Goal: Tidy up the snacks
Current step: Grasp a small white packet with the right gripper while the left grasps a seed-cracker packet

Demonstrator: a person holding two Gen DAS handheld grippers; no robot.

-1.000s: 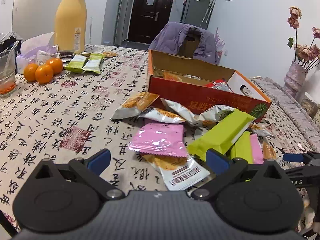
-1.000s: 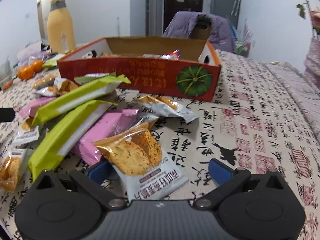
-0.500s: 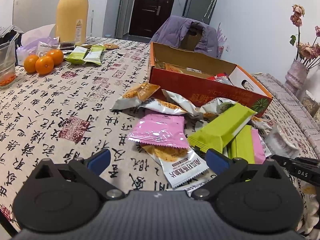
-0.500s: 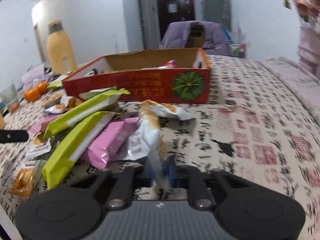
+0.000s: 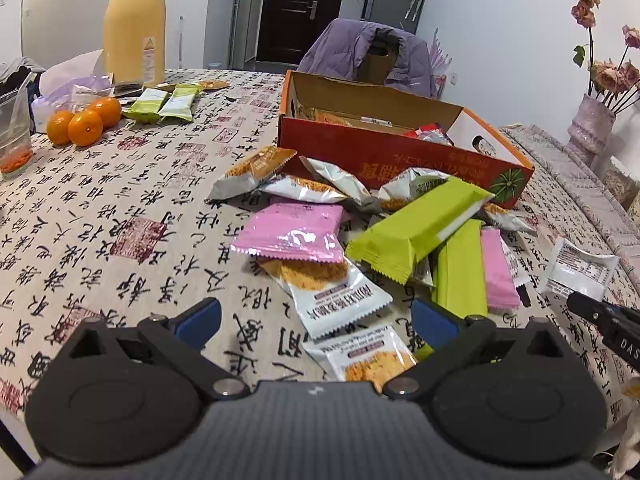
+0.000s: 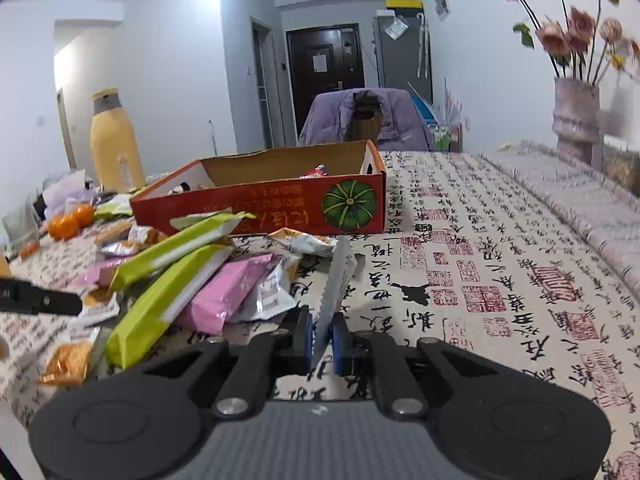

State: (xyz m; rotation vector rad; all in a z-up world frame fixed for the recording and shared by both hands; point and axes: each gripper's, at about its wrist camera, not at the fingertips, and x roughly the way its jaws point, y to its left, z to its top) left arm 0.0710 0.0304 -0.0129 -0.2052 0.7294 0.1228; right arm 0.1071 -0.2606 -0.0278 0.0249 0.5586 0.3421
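A heap of snack packets lies on the patterned tablecloth before an open red cardboard box (image 5: 400,156) that holds a few packets. The heap has green bars (image 5: 416,228), a pink packet (image 5: 296,232) and several white and orange cracker packets. My left gripper (image 5: 316,316) hovers open at the near edge of the heap, with a cracker packet (image 5: 340,296) lying on the cloth between its fingers. My right gripper (image 6: 321,332) is shut on a white cracker packet (image 6: 338,272), held edge-on above the cloth right of the heap. That held packet (image 5: 576,268) also shows in the left wrist view.
A tall yellow flask (image 5: 134,20), three oranges (image 5: 84,122), a plastic cup (image 5: 14,132) and two green packets (image 5: 164,104) stand at the far left. A vase of dried flowers (image 6: 576,120) is at the far right. A chair with a purple jacket (image 5: 368,56) stands behind the box.
My right gripper closed on the cracker packet that lay between its fingers, lifted it and carried it rightward off the heap, turned on edge. My left gripper crept slightly toward the heap.
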